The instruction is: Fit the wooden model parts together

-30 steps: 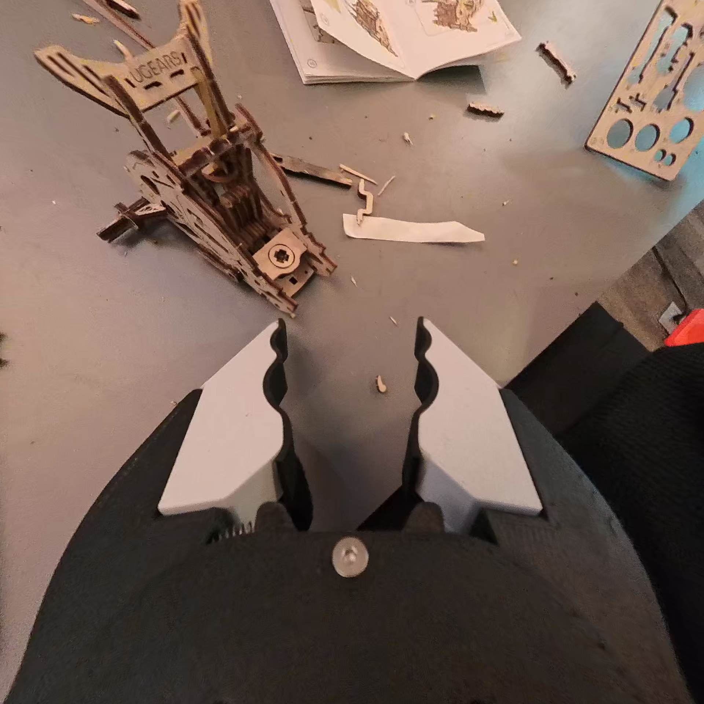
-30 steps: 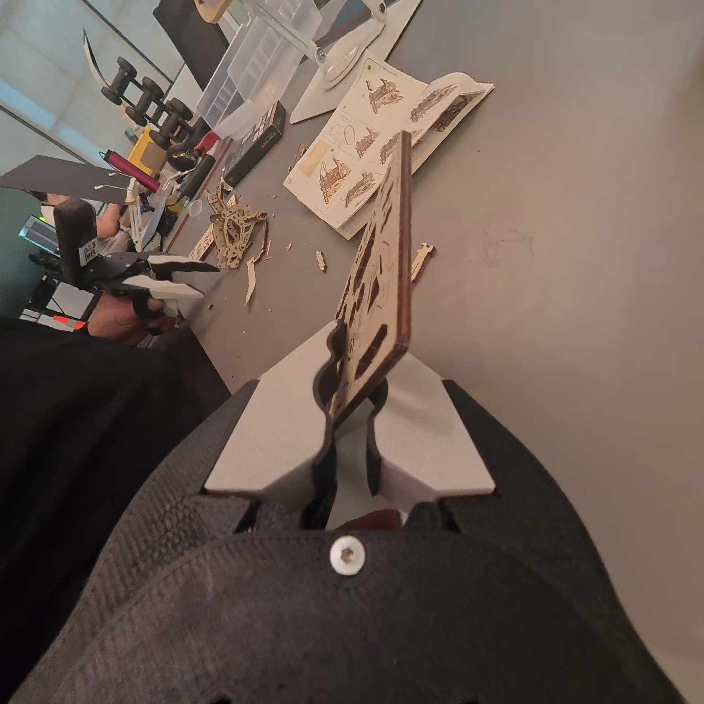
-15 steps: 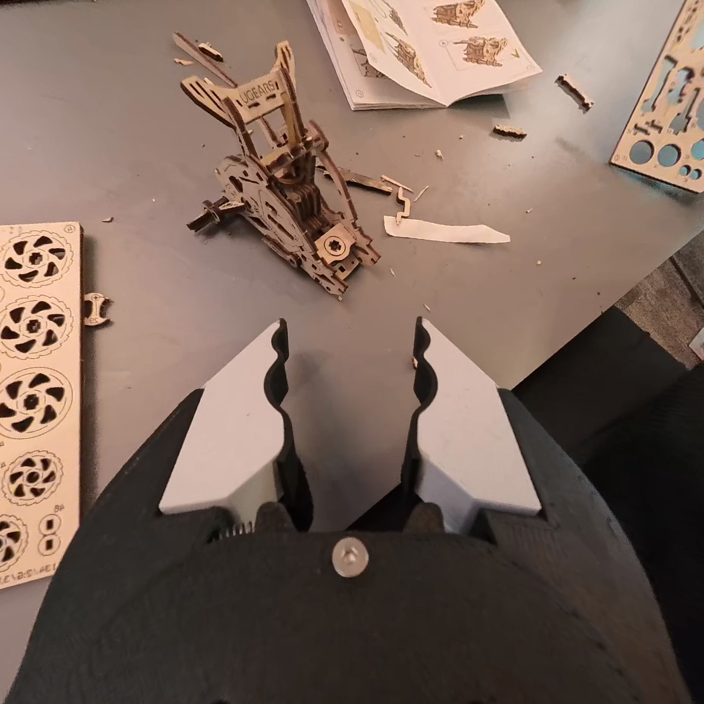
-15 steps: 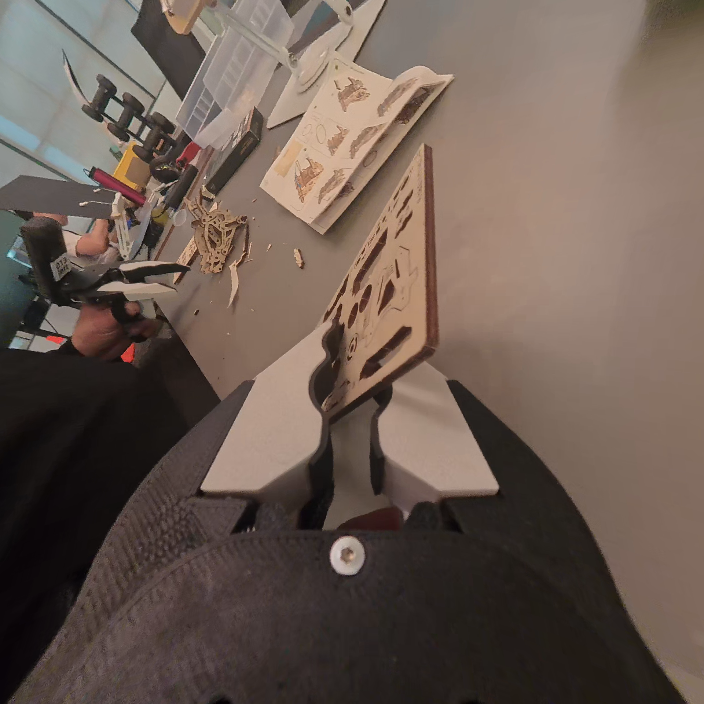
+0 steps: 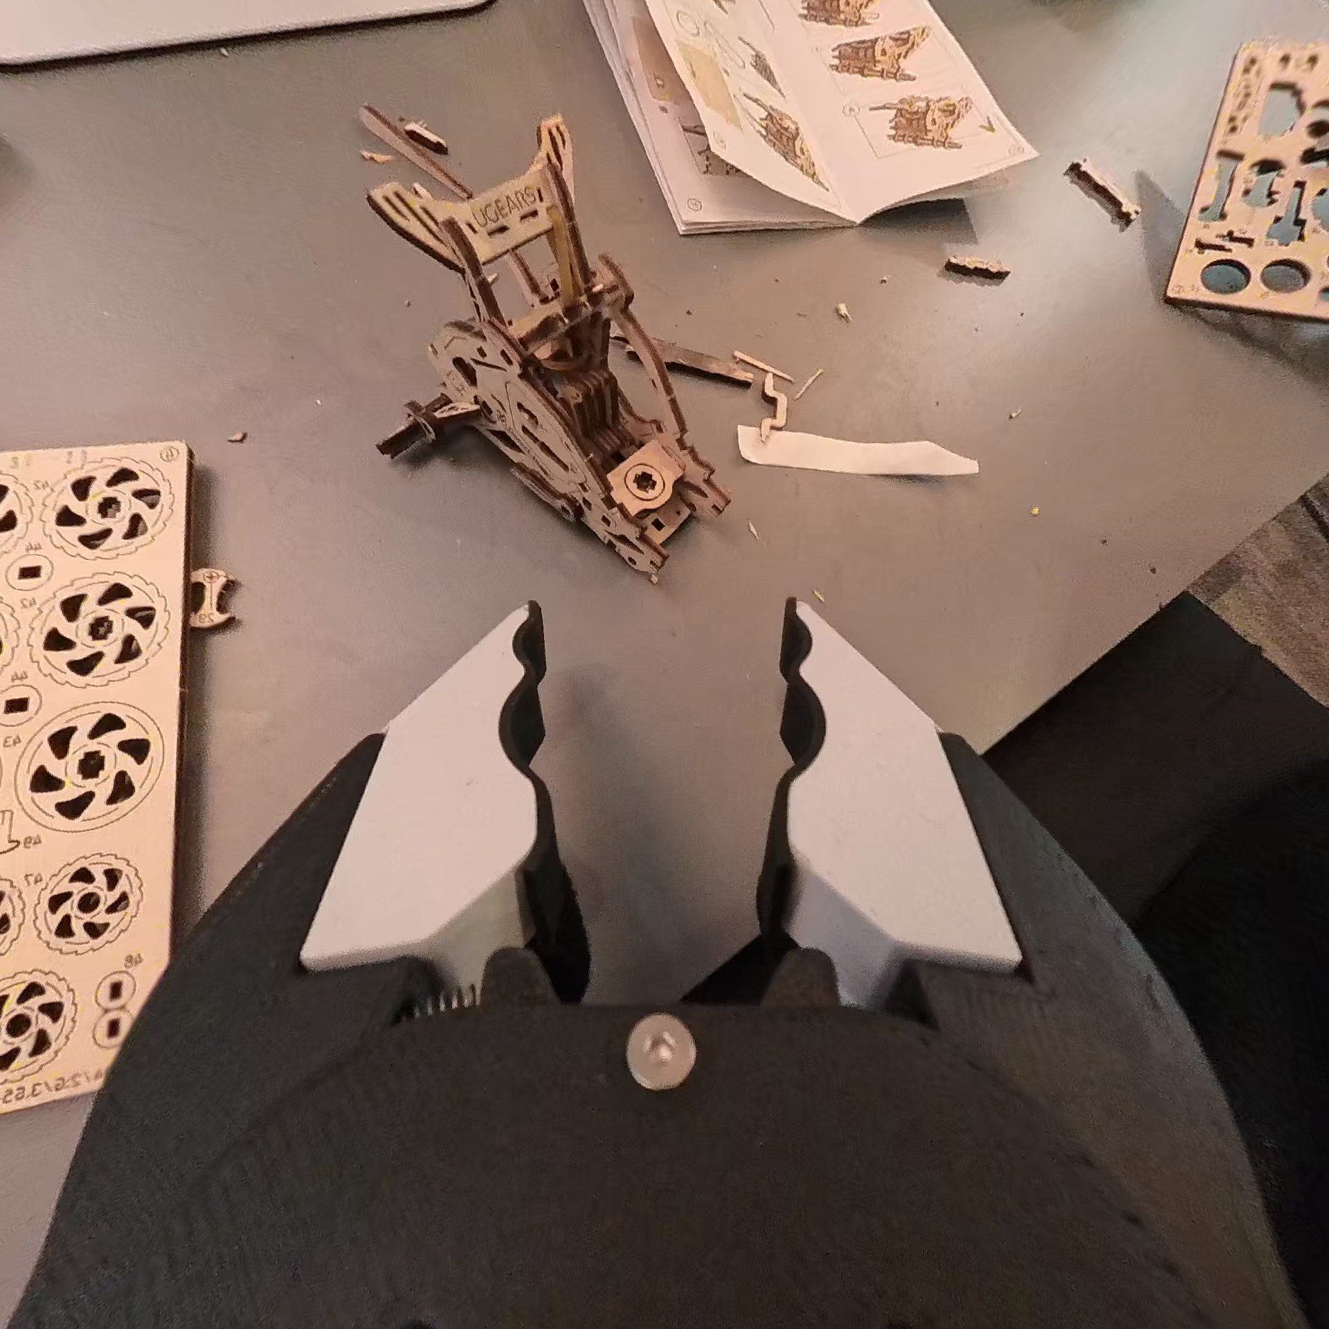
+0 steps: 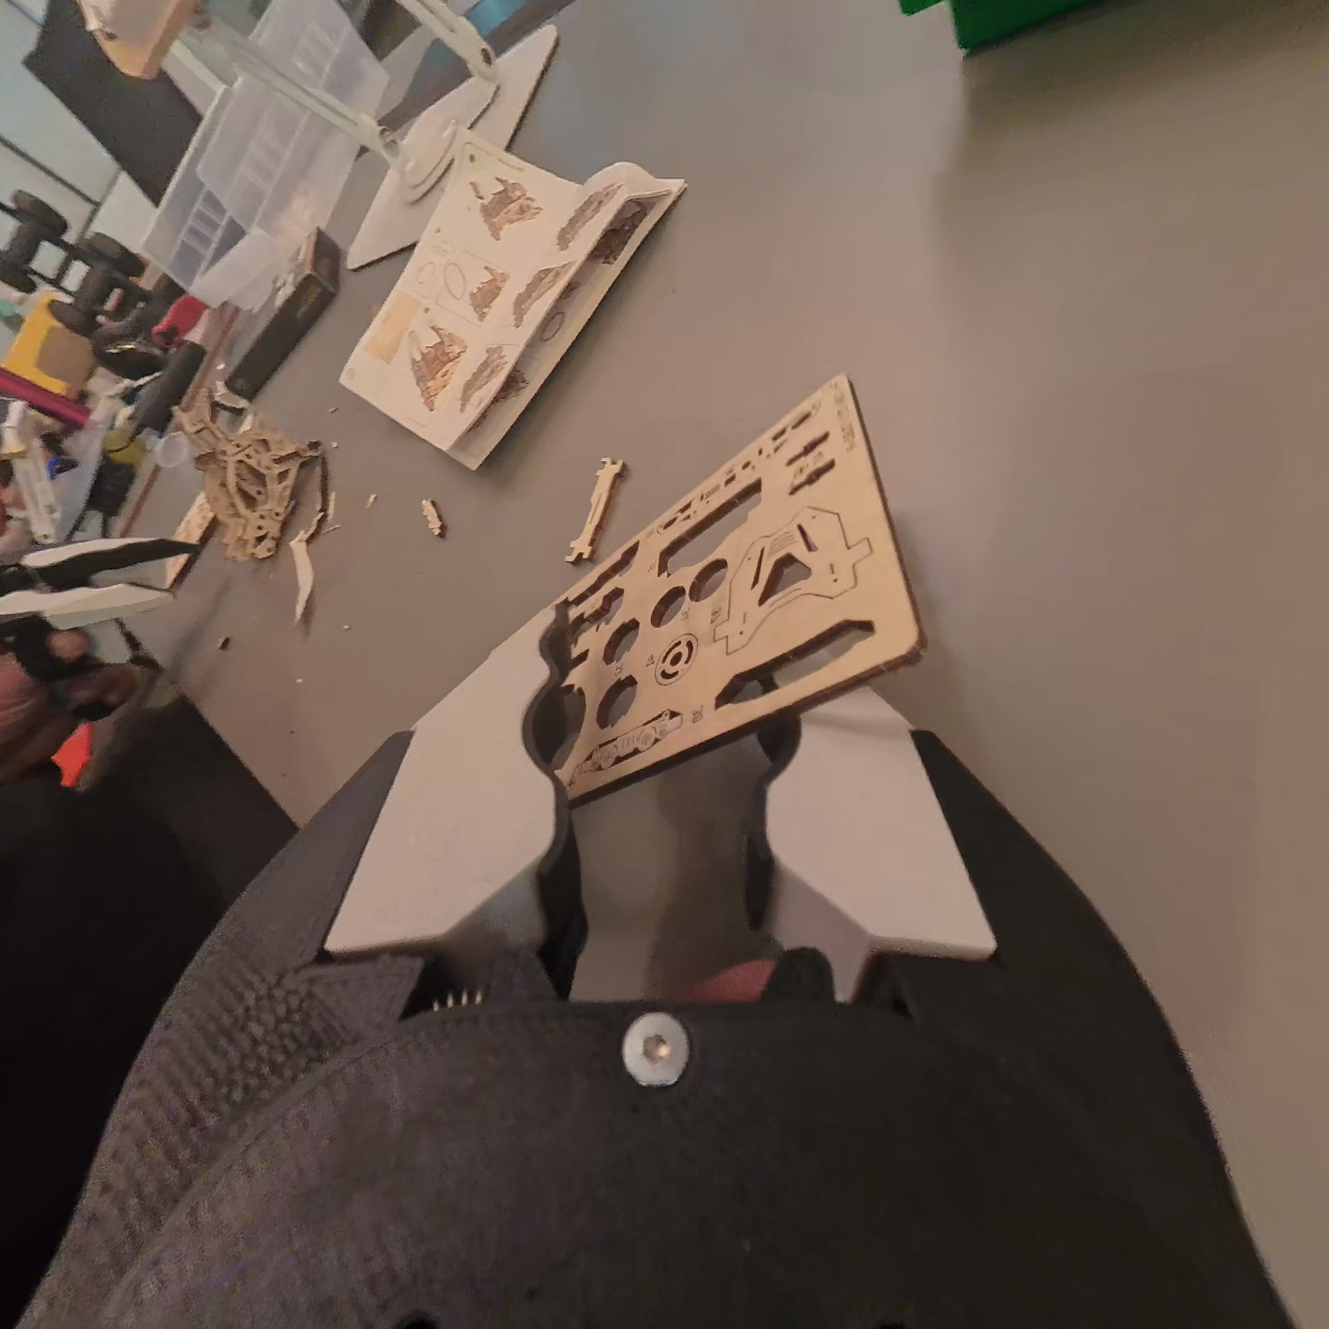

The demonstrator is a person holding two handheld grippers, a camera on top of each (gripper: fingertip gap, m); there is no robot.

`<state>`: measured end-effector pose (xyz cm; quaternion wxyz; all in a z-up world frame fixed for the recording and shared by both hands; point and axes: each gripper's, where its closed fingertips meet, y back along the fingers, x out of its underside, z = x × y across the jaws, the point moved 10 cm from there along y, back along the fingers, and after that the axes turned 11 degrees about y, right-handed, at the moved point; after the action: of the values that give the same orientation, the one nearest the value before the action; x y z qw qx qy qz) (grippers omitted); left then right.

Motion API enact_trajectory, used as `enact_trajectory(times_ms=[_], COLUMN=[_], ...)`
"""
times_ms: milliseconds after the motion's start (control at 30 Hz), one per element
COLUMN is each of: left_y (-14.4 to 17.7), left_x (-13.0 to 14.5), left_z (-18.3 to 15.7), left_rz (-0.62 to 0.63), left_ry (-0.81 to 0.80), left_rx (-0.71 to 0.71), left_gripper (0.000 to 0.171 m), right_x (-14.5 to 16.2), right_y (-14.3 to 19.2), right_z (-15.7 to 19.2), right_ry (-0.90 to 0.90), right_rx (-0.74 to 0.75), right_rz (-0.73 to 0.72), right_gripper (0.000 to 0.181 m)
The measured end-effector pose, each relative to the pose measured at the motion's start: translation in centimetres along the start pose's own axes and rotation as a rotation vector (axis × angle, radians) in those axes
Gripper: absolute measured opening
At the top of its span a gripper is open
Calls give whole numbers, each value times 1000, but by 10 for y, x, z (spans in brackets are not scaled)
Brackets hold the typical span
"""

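Note:
The half-built wooden model [image 5: 554, 403] stands on the grey table [image 5: 216, 288], ahead of my left gripper [image 5: 661, 611], which is open and empty above the table. The model also shows far left in the right wrist view [image 6: 244, 482], beside the left gripper [image 6: 144, 568]. A punched-out wooden parts sheet [image 6: 755, 597] lies nearly flat, its near edge between and over the parted fingers of my right gripper [image 6: 669, 669]. The same sheet shows at the right edge of the left wrist view [image 5: 1258, 180].
A parts sheet of gear wheels [image 5: 79, 719] lies at the left, with a small loose part [image 5: 212, 597] beside it. An open instruction booklet [image 5: 813, 108] lies behind the model. Loose wooden pieces [image 6: 597, 510], a paper strip [image 5: 856, 457], a clear box [image 6: 266, 158]. The table edge [image 5: 1079, 669] runs close on the right. Spacing between my two grippers at the tips: around 45 centimetres.
My left gripper has drawn back from the model, still open, bringing the gear sheet into view. My right gripper's jaws have parted and the parts sheet has tipped from upright to nearly flat.

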<state>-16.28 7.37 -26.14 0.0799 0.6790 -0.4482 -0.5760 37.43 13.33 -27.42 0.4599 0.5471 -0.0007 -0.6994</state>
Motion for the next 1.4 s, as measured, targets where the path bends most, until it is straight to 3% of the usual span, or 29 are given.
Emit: enact_trajectory(times_ms=[267,500,567,633,767,933,1033,1200,1267,1333,1400], left_y=[-2,-17,-26,-35,-52,-56,-52,-43,-37,-35,-39], left_x=[-6,-31,-39,-44,-48,-46,-47,-48,-47,-47,-46], left_z=[6,-3,-7,-11,-8,0,7,23,29,28,23], left_rz=[-39,-107,-112,-124,-80,-66,-61,19,28,11,19], left_ry=[22,33,17,-51,-43,-56,-89,-169,-180,-143,-126], left_rx=[-8,-59,-91,-130,-153,-131,-108,107,111,93,44], left_gripper=[68,97,101,94,87,57,57,57,58,75,81], right_x=[-2,-7,-9,-11,-13,-12,-11,-11,-12,-13,-15], right_y=[5,2,2,3,2,1,3,9,13,15,17], right_z=[7,18,19,21,26,26,26,26,27,29,30], right_ry=[115,174,167,167,178,166,164,164,175,190,202], right_rx=[158,185,187,190,195,195,197,202,212,222,232], right_rz=[61,157,148,144,156,150,148,126,120,114,108], right_gripper=[88,111,111,109,106,103,103,102,103,102,102])
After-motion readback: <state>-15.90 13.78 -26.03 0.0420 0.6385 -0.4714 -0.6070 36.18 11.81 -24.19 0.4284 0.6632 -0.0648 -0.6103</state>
